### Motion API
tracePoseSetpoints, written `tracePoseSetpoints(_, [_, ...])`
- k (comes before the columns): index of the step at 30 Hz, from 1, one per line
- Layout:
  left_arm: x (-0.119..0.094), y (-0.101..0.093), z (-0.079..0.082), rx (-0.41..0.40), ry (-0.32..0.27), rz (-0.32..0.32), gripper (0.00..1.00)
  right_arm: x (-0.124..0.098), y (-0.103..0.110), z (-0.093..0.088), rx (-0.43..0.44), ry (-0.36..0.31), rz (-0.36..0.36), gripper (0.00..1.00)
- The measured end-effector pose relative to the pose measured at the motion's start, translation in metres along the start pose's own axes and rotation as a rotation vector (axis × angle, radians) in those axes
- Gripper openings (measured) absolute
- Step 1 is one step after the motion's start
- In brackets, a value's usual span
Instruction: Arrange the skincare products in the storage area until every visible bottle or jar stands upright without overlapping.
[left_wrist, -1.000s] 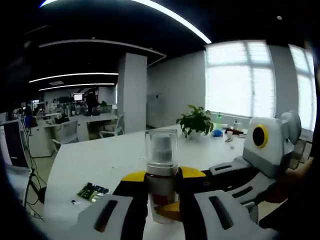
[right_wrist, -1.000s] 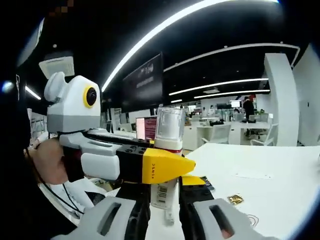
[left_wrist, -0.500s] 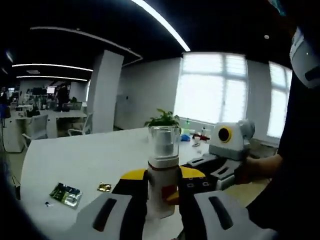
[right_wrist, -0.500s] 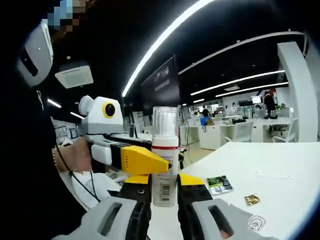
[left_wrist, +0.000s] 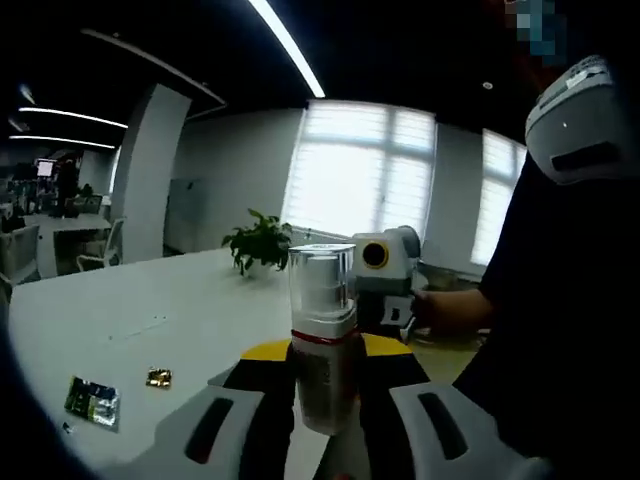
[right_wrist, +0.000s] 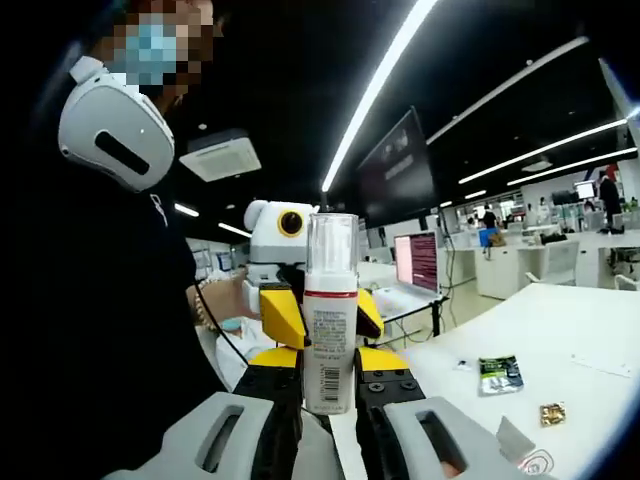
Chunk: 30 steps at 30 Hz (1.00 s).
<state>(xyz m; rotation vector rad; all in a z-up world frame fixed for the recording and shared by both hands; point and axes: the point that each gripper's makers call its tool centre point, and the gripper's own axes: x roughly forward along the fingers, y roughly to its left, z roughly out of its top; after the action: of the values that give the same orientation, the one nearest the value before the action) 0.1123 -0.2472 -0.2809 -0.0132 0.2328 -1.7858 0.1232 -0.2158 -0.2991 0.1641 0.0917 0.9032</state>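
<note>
White bottle with clear cap standing upright in the air above the white table, left gripper and right gripper both clamping on it, facing each other, person's hand holding.

Opposed close views, shared bottle between
</note>
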Motion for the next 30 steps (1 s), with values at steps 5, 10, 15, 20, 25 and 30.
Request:
tracePoseSetpoints(5, [0.003,0.005,-0.003,0.065,0.018,0.044,0.19,-0.001,-0.004,-0.004,-0.028,0.023,-0.031,0.11])
tracePoseSetpoints(10, [0.006,0.007,-0.014,0.109,0.053,0.064,0.18,-0.009,-0.010,-0.016,-0.039,0.090,-0.057,0.13])
tracePoseSetpoints(15, [0.006,0.006,-0.019,0.112,0.051,0.058,0.18,-0.024,-0.014,-0.017,-0.044,0.124,-0.081,0.16])
tracePoseSetpoints(20, [0.007,0.008,-0.022,0.101,0.041,0.057,0.18,-0.038,-0.019,-0.013,-0.053,0.151,-0.104,0.17])
tracePoseSetpoints(25, [0.008,0.009,-0.025,0.100,0.037,0.060,0.18,-0.047,-0.020,-0.007,-0.064,0.182,-0.113,0.18])
tracePoseSetpoints(30, [0.009,0.010,-0.035,0.117,0.058,0.066,0.18,-0.041,-0.012,0.018,-0.030,0.106,-0.088,0.21])
